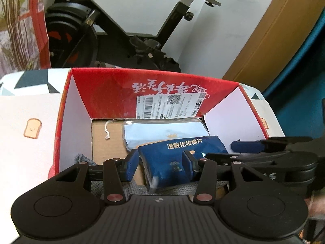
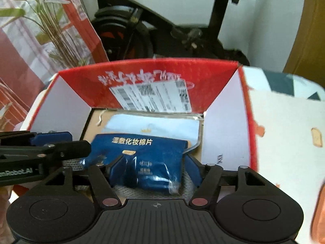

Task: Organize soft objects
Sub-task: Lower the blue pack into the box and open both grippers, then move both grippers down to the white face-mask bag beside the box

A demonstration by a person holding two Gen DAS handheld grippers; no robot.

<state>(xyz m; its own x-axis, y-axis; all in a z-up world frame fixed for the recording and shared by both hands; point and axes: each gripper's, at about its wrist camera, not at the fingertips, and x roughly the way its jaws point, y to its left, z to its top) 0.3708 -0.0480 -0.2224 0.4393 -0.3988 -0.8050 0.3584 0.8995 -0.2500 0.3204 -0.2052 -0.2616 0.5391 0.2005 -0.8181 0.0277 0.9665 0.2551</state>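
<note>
A blue soft pack of cotton pads [image 1: 172, 158] [image 2: 146, 158] lies in an open red cardboard box [image 1: 121, 93] [image 2: 162, 75], on top of a pale blue packet [image 1: 162, 131] [image 2: 154, 125] and a grey knitted cloth [image 1: 174, 190] [image 2: 132, 192]. My left gripper [image 1: 160, 165] is open, its blue pads either side of the pack's near end. My right gripper [image 2: 155, 169] is open around the same pack, pads close to its sides. Each gripper shows in the other's view, the right one [image 1: 264, 148] and the left one [image 2: 40, 144].
The box stands on a white cover with toast prints [image 1: 30, 130] [image 2: 294, 138]. An exercise bike [image 1: 113, 32] [image 2: 162, 26] stands behind the box. A plant [image 2: 46, 20] and a red-framed panel are at the left. A wooden board [image 1: 274, 30] leans at the right.
</note>
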